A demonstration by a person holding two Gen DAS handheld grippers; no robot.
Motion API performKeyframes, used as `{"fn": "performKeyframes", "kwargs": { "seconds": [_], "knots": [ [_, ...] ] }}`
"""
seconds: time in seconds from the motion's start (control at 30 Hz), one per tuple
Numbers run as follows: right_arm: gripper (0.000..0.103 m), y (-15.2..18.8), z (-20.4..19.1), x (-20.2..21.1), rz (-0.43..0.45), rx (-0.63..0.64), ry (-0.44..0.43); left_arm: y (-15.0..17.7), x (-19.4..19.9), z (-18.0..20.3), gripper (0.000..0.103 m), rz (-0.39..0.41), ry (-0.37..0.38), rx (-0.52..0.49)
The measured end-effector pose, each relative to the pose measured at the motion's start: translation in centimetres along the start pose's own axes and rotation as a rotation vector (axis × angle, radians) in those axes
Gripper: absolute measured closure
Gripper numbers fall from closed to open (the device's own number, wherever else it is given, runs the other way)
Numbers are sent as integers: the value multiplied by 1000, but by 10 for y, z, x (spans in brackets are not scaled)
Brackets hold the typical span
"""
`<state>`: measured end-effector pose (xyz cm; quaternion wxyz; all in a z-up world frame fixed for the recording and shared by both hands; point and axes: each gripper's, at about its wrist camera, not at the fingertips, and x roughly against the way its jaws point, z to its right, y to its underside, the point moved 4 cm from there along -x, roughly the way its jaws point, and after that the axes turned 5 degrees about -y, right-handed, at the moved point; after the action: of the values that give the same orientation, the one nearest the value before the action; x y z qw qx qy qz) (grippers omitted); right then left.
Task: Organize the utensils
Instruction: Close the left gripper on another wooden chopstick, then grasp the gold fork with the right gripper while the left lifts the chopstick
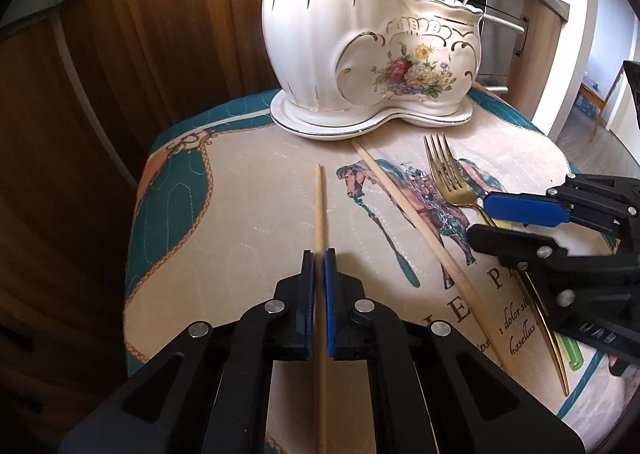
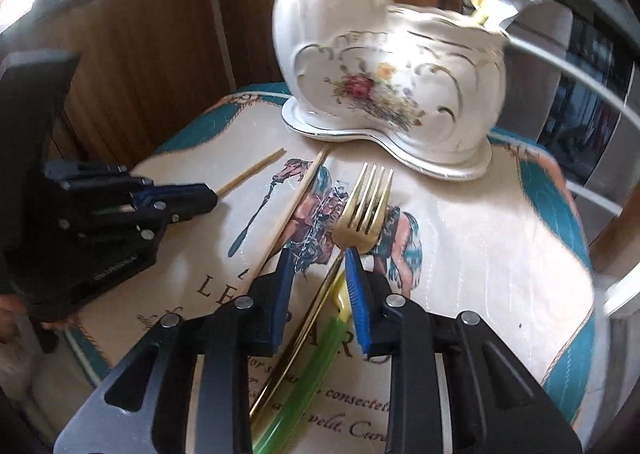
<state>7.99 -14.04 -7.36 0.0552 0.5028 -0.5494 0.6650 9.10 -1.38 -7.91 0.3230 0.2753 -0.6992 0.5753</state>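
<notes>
Printed mat (image 2: 480, 254): fork (image 2: 362, 210) handle between right tool (image 2: 316, 266) pads.

Cream holder (image 1: 344, 38), gold trim, floral print; gold fork (image 2: 362, 210); teal-bordered horse-print mat (image 1: 248, 190).

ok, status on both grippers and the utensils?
Left gripper shut on one chopstick. Right gripper open, fingers straddling the gold fork handle, no pinch. Second chopstick loose on mat. Holder path clear.
</notes>
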Motion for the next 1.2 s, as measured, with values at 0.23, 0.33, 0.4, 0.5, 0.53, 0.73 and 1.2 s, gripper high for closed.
{"fn": "performKeyframes", "kwargs": {
  "seconds": [0.23,0.33,0.4,0.5,0.53,0.73,1.2],
  "knots": [
    [96,-1,4,6,30,-7,-28,0,1,-1,98,5,11,5],
    [98,-5,8,19,75,-31,-69,0,6,-1,98,12,34,16],
    [98,-9,13,30,114,-50,-97,-2,11,0,98,25,54,18],
    [98,-16,20,42,169,-83,-136,-4,20,1,98,45,78,22],
    [98,-17,23,47,182,-87,-139,-5,24,1,98,61,87,24],
    [98,-24,25,72,286,-85,-141,-15,52,-3,98,164,128,43],
    [99,-33,13,120,511,-13,-140,-24,84,1,98,267,190,56]
  ]
}}
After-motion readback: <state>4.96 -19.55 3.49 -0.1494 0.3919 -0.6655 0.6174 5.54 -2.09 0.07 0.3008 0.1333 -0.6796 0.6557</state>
